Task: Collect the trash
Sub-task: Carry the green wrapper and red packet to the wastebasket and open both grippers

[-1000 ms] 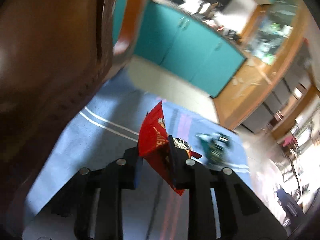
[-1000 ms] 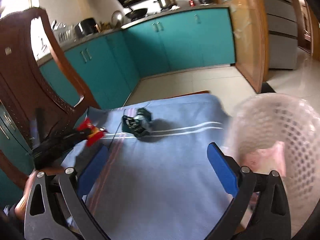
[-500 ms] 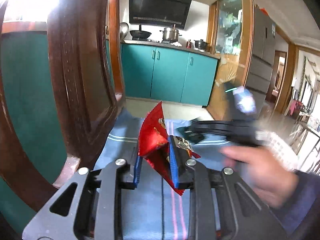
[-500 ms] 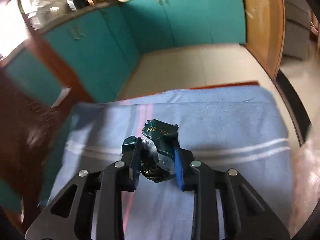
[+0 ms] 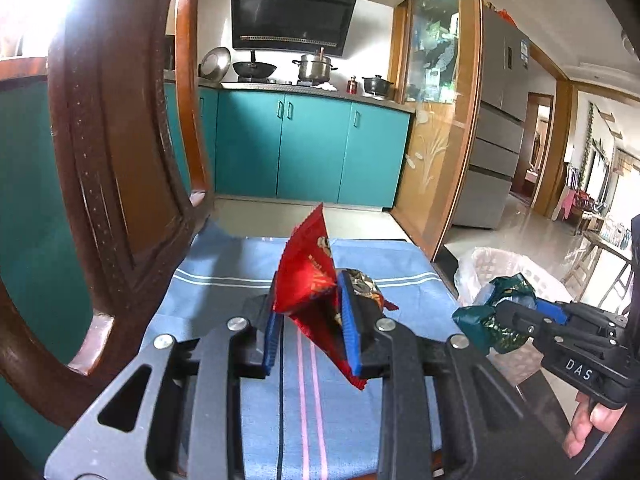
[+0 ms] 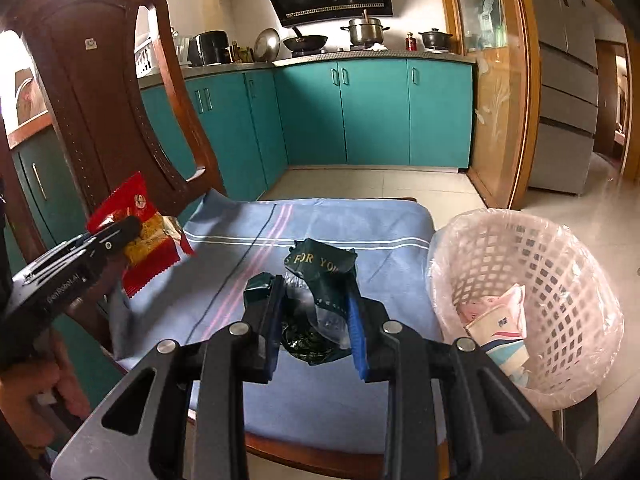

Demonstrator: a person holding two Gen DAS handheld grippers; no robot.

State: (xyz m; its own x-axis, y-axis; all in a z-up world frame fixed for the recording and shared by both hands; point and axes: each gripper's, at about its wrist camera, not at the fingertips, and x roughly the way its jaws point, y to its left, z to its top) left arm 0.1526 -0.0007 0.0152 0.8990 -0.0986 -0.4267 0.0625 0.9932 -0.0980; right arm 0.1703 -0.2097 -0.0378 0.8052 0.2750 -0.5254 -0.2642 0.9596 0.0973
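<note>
My left gripper is shut on a red snack wrapper, held above the blue cloth on the chair seat. In the right wrist view the left gripper and its red wrapper are at the left, by the chair back. My right gripper is shut on a crumpled dark green wrapper with gold lettering, lifted off the cloth. Seen from the left wrist, the right gripper holds the green wrapper in front of the white basket.
The white lattice basket, lined with a clear bag, stands on the floor right of the chair and holds a paper carton. A tall dark wooden chair back rises at the left. Teal kitchen cabinets lie beyond a tiled floor.
My right gripper closed on the green wrapper and lifted it off the cloth, drawing back towards the basket. My left gripper rolled level and rose with the red wrapper still held.
</note>
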